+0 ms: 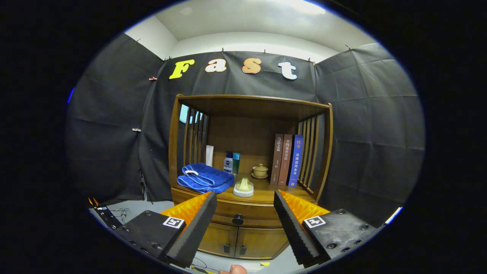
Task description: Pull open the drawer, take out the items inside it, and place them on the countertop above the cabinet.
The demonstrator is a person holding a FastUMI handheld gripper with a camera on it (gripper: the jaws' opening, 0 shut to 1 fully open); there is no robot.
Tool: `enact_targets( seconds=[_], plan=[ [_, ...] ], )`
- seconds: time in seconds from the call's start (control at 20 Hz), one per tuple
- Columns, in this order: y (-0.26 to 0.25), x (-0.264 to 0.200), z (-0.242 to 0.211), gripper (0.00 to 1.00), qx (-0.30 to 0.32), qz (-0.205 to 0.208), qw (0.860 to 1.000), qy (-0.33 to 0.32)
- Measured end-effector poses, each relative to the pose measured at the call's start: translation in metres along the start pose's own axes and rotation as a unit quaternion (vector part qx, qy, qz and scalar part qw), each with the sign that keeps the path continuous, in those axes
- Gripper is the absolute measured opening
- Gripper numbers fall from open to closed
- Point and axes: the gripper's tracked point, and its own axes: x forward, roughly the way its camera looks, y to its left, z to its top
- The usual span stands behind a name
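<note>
A wooden cabinet (251,110) stands ahead of me against the cloth wall. Its drawer (247,213) sits closed under the countertop (262,194), with a dark round knob (237,219) at its middle. My gripper (245,198) is open, its two fingers spread wide, and the knob shows between and beyond them. The fingers hold nothing and stand well short of the drawer front.
On the countertop lie a folded blue towel (205,178), a pale lidded dish (243,187), a small teacup (260,171), bottles (231,163) and three upright books (287,160). Two small doors (239,241) sit below the drawer. Cables (120,214) lie on the floor to the left.
</note>
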Motion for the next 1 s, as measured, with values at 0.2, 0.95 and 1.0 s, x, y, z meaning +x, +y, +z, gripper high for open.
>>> enact_targets(
  seconds=[0.2,0.95,1.0],
  plan=[
    [-0.003,0.0,0.002,0.98,0.008,-0.001,1.0,0.001],
    [-0.028,-0.002,0.003,0.98,0.039,-0.028,0.999,0.01],
    [-0.029,-0.002,0.004,0.98,0.04,-0.029,0.999,0.01]
  ],
)
